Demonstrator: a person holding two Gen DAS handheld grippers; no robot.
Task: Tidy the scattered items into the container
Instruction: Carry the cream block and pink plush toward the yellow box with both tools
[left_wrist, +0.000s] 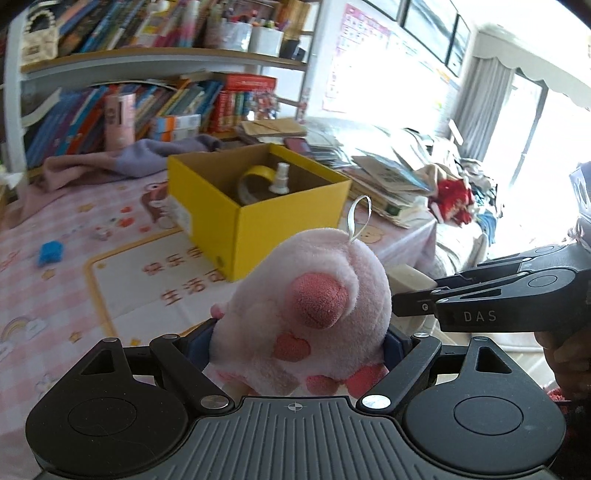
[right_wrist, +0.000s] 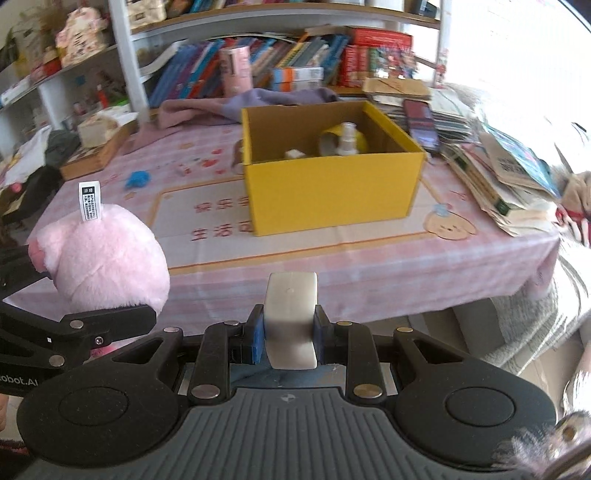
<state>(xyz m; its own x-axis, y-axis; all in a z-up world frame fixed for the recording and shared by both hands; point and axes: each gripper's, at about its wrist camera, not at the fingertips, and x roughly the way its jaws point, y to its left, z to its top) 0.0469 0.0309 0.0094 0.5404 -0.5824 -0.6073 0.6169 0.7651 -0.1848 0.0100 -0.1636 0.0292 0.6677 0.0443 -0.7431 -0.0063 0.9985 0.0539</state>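
Pink plush toy is clamped btw the left gripper fingers, held up in the air in front of the tabletop; its white hang loop sticks up on top, and from the right wrist cam you see a white tag w/ black print on its back. Right gripper is just beside it, fingers closed on a whitish rounded block, blue pads pressing both sides, also off the tabletop near the front edge.

Next back: pink checked cloth w/ a cream mat w/ red characters printed on it. Yellow cardboard box sits on the mat, open top. Inside: a yellow tape roll, a small white spray bottle standing upright, and some small white thing, can't tell what.

Left of the box, well apart, a small blue item lies on the cloth, plus a tiny white bit closer to the box. Right of the box there's a messy stack of books/papers w/ a phone on it. Purple-pink fabric is bunched behind the box, then bookshelves at the very back.
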